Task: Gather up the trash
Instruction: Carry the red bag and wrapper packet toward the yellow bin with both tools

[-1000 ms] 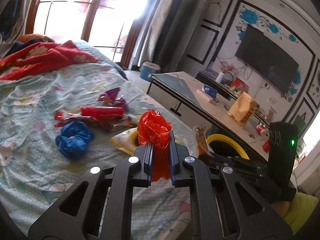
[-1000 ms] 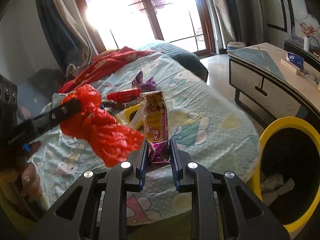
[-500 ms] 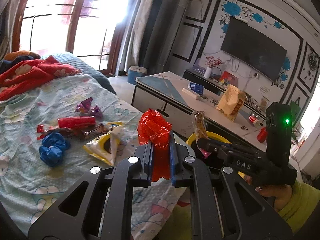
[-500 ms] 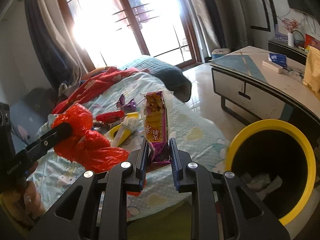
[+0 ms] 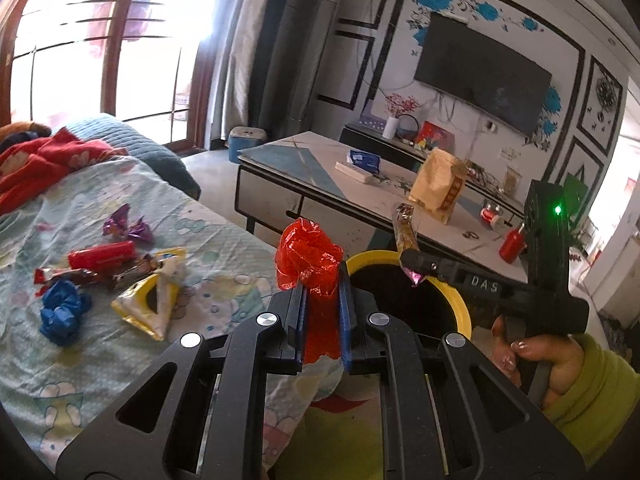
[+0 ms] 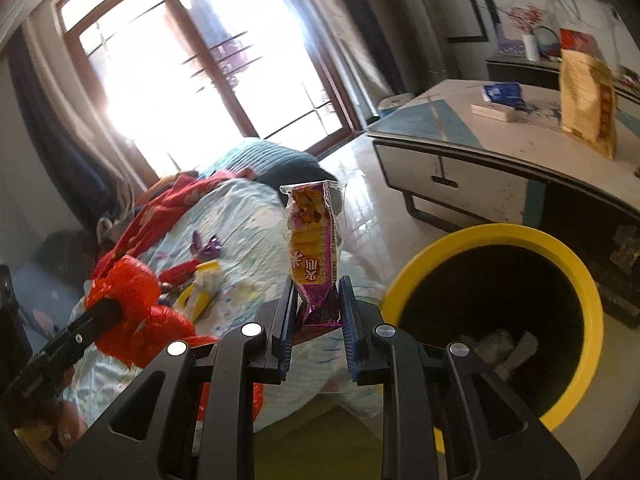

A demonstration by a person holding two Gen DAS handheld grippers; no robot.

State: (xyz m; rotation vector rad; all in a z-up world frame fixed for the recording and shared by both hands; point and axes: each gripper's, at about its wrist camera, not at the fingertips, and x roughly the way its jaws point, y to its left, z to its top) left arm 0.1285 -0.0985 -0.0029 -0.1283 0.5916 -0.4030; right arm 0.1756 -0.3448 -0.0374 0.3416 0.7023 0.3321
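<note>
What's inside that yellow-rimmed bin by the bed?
In the bin, some pale crumpled scraps lie at the bottom. The rest of the floor is dark or hidden behind the right gripper.

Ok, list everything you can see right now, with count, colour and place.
red plastic bag: one, red, clamped in left gripper
snack wrapper: one, purple and yellow, clamped in right gripper
bin: one, yellow rim, black inside, on floor beside bed
bed: one, pale patterned sheet
blue bag: one, on bed
red wrapper: one, on bed
yellow packet: one, on bed
purple wrapper: one, on bed
low table: one, white and blue
left gripper: shut
right gripper: shut
</note>
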